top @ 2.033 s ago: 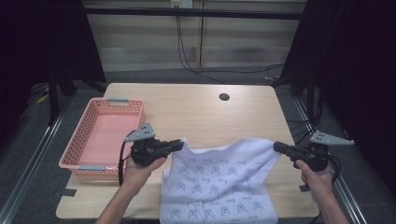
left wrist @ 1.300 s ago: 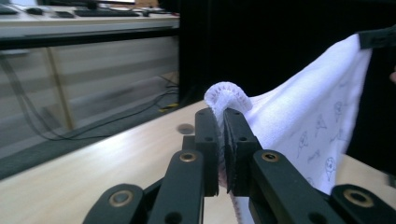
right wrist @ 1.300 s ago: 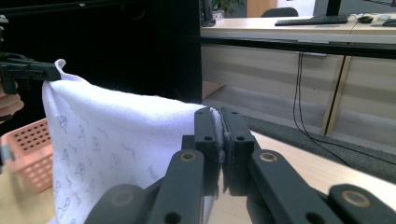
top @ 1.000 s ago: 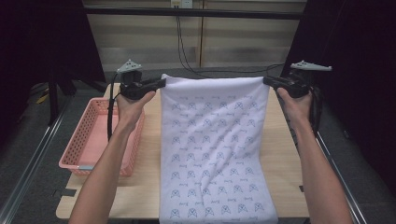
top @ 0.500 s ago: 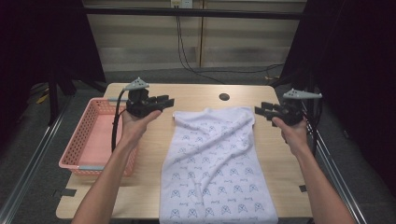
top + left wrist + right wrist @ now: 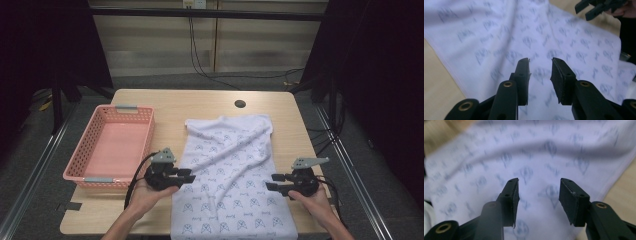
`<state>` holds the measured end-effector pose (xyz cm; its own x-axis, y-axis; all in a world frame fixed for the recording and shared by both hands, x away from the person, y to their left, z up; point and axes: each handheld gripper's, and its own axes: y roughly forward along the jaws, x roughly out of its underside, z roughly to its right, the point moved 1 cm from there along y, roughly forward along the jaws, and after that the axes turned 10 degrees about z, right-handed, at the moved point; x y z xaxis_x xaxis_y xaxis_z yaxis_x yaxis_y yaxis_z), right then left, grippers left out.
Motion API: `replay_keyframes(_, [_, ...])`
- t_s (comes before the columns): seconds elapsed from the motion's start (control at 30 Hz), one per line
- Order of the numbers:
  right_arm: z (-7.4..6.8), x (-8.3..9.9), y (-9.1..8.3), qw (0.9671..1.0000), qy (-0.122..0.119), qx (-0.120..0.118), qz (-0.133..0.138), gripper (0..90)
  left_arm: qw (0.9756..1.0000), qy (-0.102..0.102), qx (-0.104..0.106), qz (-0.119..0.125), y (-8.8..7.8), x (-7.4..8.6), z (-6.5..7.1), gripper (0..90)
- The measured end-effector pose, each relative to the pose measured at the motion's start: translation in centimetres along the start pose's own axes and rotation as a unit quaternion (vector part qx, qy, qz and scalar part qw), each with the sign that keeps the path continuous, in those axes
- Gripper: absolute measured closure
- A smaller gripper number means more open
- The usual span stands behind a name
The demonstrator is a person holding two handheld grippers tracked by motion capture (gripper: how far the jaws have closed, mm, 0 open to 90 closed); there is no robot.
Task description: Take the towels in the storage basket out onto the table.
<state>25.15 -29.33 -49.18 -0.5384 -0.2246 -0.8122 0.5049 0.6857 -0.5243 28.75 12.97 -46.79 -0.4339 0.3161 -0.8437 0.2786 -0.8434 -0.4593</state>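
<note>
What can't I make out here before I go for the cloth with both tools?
- Near end of the white printed cloth: cut off by the bottom edge of the high view.
- Print on the cloth: too blurred to read in the right gripper view, too small in the high view.
- Floor of the pink basket: partly hidden by its near wall.
- Gap between the left tool, the right tool and the cloth: cannot be judged.

Pink basket [image 6: 111, 148] sits on the left side of the wooden table [image 6: 295, 125], empty as far as I can tell, with grey clips on its near and far rims. There's a small dark hole [image 6: 240, 104] in the tabletop toward the far edge. Black cables [image 6: 200, 55] hang down the wall behind, and dark curtains stand on both sides.
</note>
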Motion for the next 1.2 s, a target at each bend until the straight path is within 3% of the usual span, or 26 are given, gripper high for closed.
replay_keyframes(0.03, [-0.1, 0.3, 0.1, 0.9999, -0.006, 0.007, -0.008, 48.9, 0.9999, 0.0, -0.01, -0.009, 0.1, 1.1, 0.0, 65.9])
replay_keyframes(0.1, [-0.1, 0.4, 0.4, 0.9995, -0.024, 0.016, -0.013, 48.2, 0.9996, -0.012, -0.01, -0.022, 0.2, 2.4, -0.1, 65.2])
replay_keyframes(0.17, [0.1, 0.4, 0.8, 0.9993, -0.031, 0.021, -0.002, 48.4, 0.9992, -0.002, -0.022, -0.032, 0.4, 3.0, 0.1, 63.5])
replay_keyframes(0.23, [0.2, 0.5, 1.4, 0.998, -0.049, 0.036, -0.018, 49.5, 0.9984, 0.008, -0.025, -0.05, 0.8, 3.3, 0.1, 63.5])
replay_keyframes(0.3, [-0.1, 0.8, 1.7, 0.9948, -0.081, 0.054, -0.028, 55.7, 0.9978, 0.016, -0.026, -0.059, 1.2, 3.5, 0.0, 63.7])
replay_keyframes(0.4, [-0.1, 0.9, 1.2, 0.9943, -0.077, 0.066, -0.032, 70.6, 0.998, 0.017, -0.028, -0.054, 1.1, 3.7, 0.0, 65.0])
replay_keyframes(0.47, [0.0, 1.2, 0.4, 0.9954, -0.057, 0.065, -0.042, 84.3, 0.9978, 0.026, -0.032, -0.052, 0.9, 3.9, 0.2, 67.0])
replay_keyframes(0.5, [0.0, 1.3, 0.0, 0.996, -0.05, 0.058, -0.046, 86.0, 0.9978, 0.026, -0.035, -0.05, 0.9, 4.0, 0.3, 67.3])
replay_keyframes(0.6, [-0.2, 1.9, -1.2, 0.9957, -0.047, 0.053, -0.059, 87.2, 0.998, 0.018, -0.029, -0.054, 0.6, 4.2, 0.4, 73.0])
replay_keyframes(0.7, [-0.6, 2.5, -2.2, 0.9962, -0.033, 0.041, -0.069, 87.2, 0.9975, -0.004, -0.031, -0.063, 0.4, 4.3, 0.8, 86.2])
replay_keyframes(0.77, [-0.9, 2.7, -2.4, 0.9962, -0.033, 0.035, -0.073, 87.1, 0.9969, 0.003, -0.028, -0.074, 0.2, 4.5, 1.4, 87.7])
replay_keyframes(0.93, [-1.8, 3.1, -2.7, 0.9956, -0.05, 0.011, -0.079, 86.2, 0.9968, 0.001, -0.012, -0.08, -0.9, 5.4, 2.7, 87.9])
replay_keyframes(1.0, [-2.1, 3.2, -2.9, 0.9953, -0.047, -0.004, -0.084, 86.8, 0.9963, -0.015, -0.007, -0.085, -1.3, 5.7, 3.3, 87.8])
replay_keyframes(1.07, [-2.5, 3.3, -3.1, 0.9946, -0.053, -0.02, -0.087, 86.2, 0.9953, -0.015, 0.011, -0.095, -1.7, 5.9, 3.7, 87.4])
replay_keyframes(1.1, [-2.6, 3.3, -3.2, 0.9946, -0.057, -0.028, -0.082, 85.2, 0.9953, -0.011, 0.008, -0.096, -1.8, 5.8, 3.9, 86.0])
replay_keyframes(1.2, [-2.5, 3.0, -3.6, 0.9969, -0.046, -0.022, -0.059, 77.7, 0.9975, -0.014, 0.022, -0.065, -1.9, 5.1, 4.0, 71.1])
